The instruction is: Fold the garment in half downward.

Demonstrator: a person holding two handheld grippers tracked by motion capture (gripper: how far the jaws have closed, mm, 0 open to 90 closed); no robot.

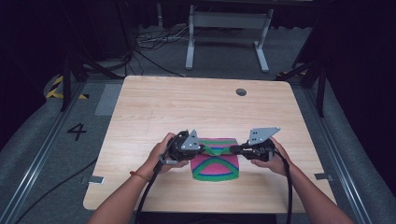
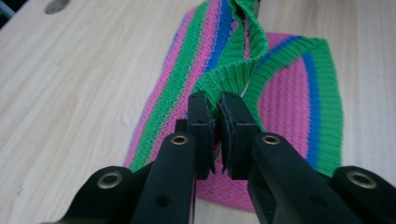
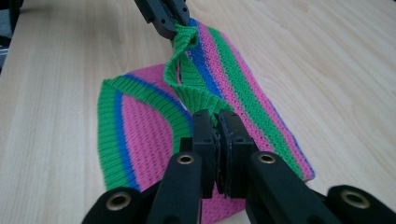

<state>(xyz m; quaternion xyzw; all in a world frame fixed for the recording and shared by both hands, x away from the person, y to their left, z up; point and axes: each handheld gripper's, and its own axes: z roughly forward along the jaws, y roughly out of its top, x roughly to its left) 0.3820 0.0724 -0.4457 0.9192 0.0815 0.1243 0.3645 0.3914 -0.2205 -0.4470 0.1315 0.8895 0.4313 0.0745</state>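
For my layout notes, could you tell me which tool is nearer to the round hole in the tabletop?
Right. The right tool sits almost straight below the hole in the high view; the left tool lies farther left.

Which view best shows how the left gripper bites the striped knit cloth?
The left gripper view: the left gripper pinches the green ribbed hem of the striped knit cloth close up. The right gripper view shows that grip far off; the high view shows it small, under the grey plate.

Ribbed knitted cloth [image 2: 289, 93] lies on a matt, wood-grain table [image 2: 84, 84].
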